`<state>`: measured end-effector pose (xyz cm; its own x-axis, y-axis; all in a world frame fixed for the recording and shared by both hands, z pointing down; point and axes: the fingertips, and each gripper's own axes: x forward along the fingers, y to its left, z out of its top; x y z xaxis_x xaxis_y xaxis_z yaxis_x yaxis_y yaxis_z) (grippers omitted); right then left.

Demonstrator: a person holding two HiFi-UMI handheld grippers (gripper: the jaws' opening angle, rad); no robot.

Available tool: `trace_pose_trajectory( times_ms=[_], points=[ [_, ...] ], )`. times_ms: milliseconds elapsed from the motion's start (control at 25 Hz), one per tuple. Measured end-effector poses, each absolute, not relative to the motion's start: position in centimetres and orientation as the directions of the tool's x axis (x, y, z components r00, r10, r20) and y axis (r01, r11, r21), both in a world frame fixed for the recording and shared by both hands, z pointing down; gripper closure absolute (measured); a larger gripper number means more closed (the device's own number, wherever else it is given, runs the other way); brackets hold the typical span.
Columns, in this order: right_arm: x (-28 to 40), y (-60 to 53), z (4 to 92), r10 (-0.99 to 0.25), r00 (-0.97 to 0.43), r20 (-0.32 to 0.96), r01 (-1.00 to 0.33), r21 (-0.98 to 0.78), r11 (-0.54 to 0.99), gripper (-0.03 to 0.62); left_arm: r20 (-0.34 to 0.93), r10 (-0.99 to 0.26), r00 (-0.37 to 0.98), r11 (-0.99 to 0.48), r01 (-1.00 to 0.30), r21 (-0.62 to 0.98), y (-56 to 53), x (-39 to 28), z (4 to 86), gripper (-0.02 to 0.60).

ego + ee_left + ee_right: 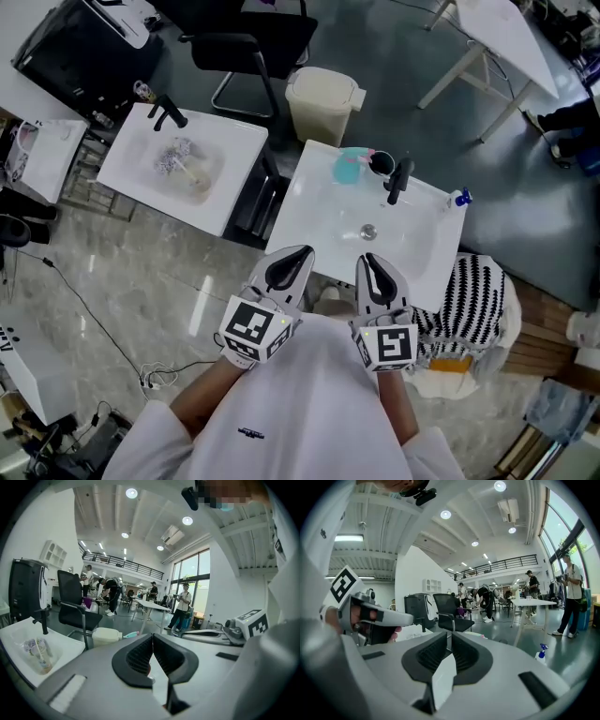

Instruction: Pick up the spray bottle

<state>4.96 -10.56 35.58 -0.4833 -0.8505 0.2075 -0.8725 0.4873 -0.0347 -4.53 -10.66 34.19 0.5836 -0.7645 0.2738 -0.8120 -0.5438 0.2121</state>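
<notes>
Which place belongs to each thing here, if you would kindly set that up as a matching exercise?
Things: 1 spray bottle; 2 lidded bin; 3 striped cloth; 4 black tap.
Places: A on the floor beyond the nearer sink; B on the sink's right corner; C off the sink's right side; D on the sink's far rim, near its middle.
Pairs: 1-B; 2-A; 3-C; 4-D.

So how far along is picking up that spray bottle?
Nothing is done yet: the spray bottle stands untouched at the sink's right edge. In hand: the left gripper and right gripper are both shut and empty, short of the sink. Left to do: reach over, open one, close on the bottle and lift.
</notes>
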Motion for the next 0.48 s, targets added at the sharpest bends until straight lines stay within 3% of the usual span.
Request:
trace_pose_trajectory(
  times_ms=[480],
  points=[
    [7.1,-14.3,34.9,-0.862,-0.473,0.182,-0.881,-0.095,0.464,0.588,0.308,-0.739,0.599,-0.572,-0.800,0.182,-14.9,-2.5,35.1,0.574]
  ],
)
